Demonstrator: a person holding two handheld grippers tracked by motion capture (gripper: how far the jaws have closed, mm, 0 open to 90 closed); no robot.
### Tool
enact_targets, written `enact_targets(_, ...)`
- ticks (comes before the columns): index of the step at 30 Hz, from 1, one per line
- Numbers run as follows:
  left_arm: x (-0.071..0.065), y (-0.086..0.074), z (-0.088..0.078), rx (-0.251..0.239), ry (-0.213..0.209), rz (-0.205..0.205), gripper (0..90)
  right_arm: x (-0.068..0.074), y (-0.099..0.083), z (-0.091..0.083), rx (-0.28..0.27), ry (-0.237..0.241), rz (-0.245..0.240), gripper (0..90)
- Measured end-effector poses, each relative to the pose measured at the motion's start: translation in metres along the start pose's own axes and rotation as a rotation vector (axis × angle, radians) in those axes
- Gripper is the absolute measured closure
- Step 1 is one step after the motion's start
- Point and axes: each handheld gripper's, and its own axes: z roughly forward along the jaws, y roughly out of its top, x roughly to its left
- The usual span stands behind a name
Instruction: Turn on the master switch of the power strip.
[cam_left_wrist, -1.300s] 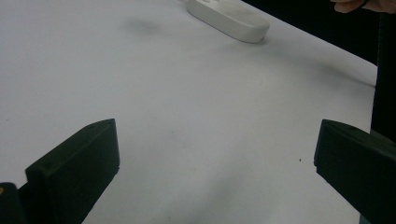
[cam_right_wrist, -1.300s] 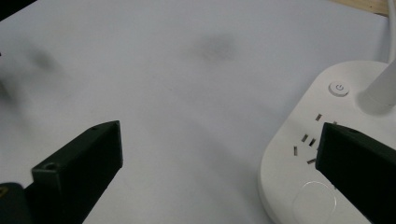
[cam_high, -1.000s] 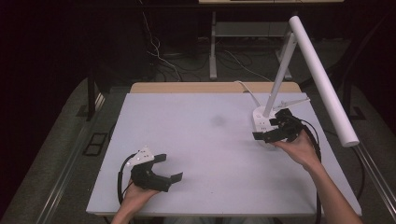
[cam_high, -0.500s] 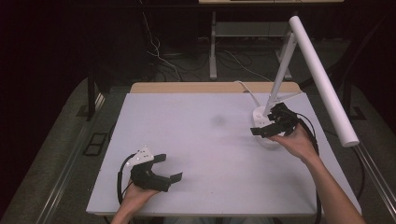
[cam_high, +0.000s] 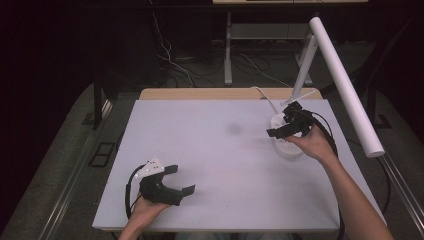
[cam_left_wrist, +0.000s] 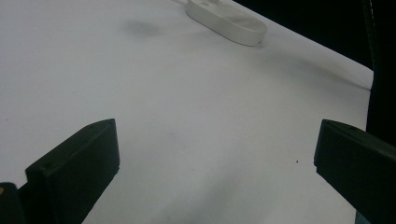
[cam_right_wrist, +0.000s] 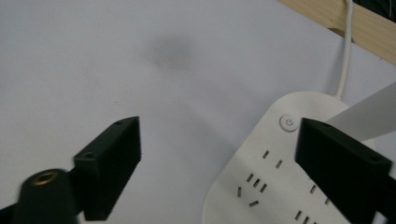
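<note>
The right gripper (cam_high: 281, 125) is hovering over the lamp base (cam_high: 286, 148), its jaws standing wide apart with nothing between them; one jaw is sitting just beside the power button (cam_right_wrist: 289, 122). The left gripper (cam_high: 176, 180) is resting on the table (cam_high: 220, 150), well apart from the base toward the person's edge, jaws also spread wide and empty. A faint smudge (cam_high: 233, 128) is lying just left of the base.

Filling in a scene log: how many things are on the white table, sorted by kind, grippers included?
Grippers: 2, the left gripper and the right gripper, both open
Desk lamps: 1, the white lamp, whose base has a power button and socket slots
Total: 3
</note>
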Motion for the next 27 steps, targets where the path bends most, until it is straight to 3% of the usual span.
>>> enact_targets(5, 0.001, 0.000, 0.000, -0.003, 0.000, 0.000, 0.0, -0.002, 0.004, 0.005, 0.016, -0.024, -0.002, 24.5)
enact_targets(9, 0.002, 0.000, -0.001, -0.002, 0.002, 0.000, 0.0, -0.003, 0.007, 0.008, 0.022, -0.038, -0.011, 36.9)
enact_targets(11, 0.002, 0.000, 0.000, -0.001, 0.002, 0.000, 0.0, -0.004, 0.010, 0.010, 0.033, -0.033, -0.022, 48.3)
enact_targets(14, 0.002, 0.000, -0.001, -0.002, 0.004, 0.000, 0.0, -0.005, 0.011, 0.011, 0.038, -0.043, -0.030, 54.5)
enact_targets(22, 0.003, 0.000, -0.001, -0.006, 0.009, -0.001, 0.0, -0.008, 0.018, 0.016, 0.060, -0.117, -0.050, 80.9)
enact_targets(27, 0.003, 0.000, -0.002, -0.003, 0.011, 0.000, 0.0, -0.010, 0.020, 0.019, 0.068, -0.146, -0.069, 88.3)
